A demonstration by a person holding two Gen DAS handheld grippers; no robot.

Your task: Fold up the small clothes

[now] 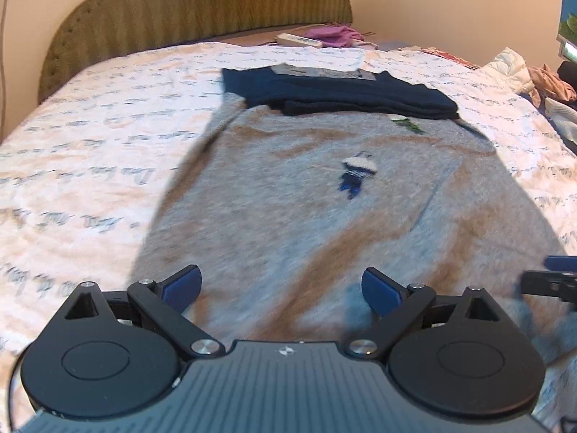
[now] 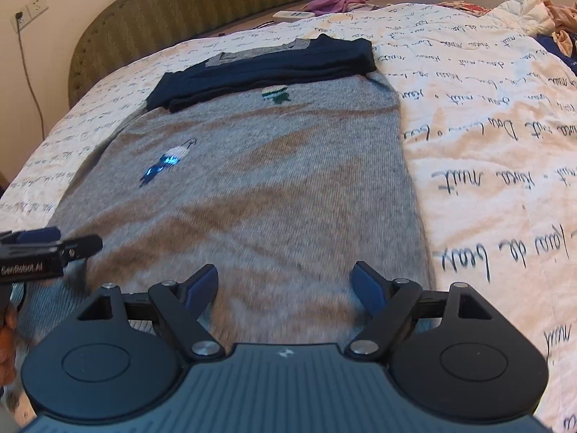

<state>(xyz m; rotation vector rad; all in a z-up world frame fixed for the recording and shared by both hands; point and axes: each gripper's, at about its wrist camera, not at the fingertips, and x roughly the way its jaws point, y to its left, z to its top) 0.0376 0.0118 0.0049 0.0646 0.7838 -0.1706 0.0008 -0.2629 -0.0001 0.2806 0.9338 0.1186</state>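
A grey knitted sweater [image 1: 306, 198] [image 2: 259, 180] lies flat on the bed, with small embroidered figures, one blue and white [image 1: 355, 175] [image 2: 164, 164], one green [image 2: 276, 94]. Its dark navy sleeves [image 1: 342, 92] [image 2: 267, 68] are folded across the chest at the far end. My left gripper [image 1: 281, 288] hovers open over the near hem with nothing between its blue pads. Over the hem's right part, my right gripper [image 2: 286, 283] is open and empty too. Each gripper shows at the edge of the other's view: the right gripper [image 1: 551, 279], the left gripper [image 2: 47, 245].
The bed has a white cover with handwriting print [image 2: 487, 126] and a green padded headboard [image 1: 202, 11]. A white remote [image 1: 299, 40] and purple cloth [image 1: 333, 34] lie by the headboard. A heap of clothes [image 1: 533, 75] sits at the right. A hand [image 2: 7, 342] shows at the left edge.
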